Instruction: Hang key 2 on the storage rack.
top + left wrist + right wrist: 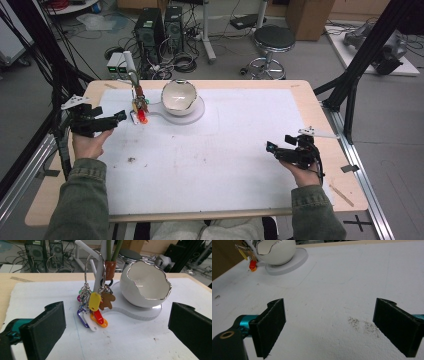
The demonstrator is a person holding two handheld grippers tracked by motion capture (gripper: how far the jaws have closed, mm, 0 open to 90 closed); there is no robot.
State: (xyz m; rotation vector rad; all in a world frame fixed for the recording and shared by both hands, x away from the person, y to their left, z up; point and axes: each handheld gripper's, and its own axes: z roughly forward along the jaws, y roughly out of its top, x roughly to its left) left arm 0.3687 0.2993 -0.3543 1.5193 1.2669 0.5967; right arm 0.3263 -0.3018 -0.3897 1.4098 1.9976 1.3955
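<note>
The bunch of keys (92, 308) hangs from a metal ring on the white stand (99, 272), its coloured tags (yellow, red, orange, white, purple) and a brown bear-shaped fob dangling down to the stand's flat base. It sits just ahead of the left gripper (116, 325), slightly toward that gripper's left-hand jaw, with open foam board between the two. The jaws are spread wide with nothing between the pads, so no grasp has begun.

Just beyond the keys and to their right stands the white egg-shaped bowl (145, 286) with its silver rim, empty as far as its inside can be seen. It rests on the round end of the same base.

The right gripper (329, 327) hovers over the bare white board (337, 277), well apart from the stand, which lies far ahead and to its left. Its jaws are also spread, holding nothing.

By the look of it the work is at its very start: the keys are on the hook, untouched, and the left gripper is lined up on them. Closing in, gripping the bunch and lifting the ring off the hook all remain, and perhaps dropping it in the bowl.
</note>
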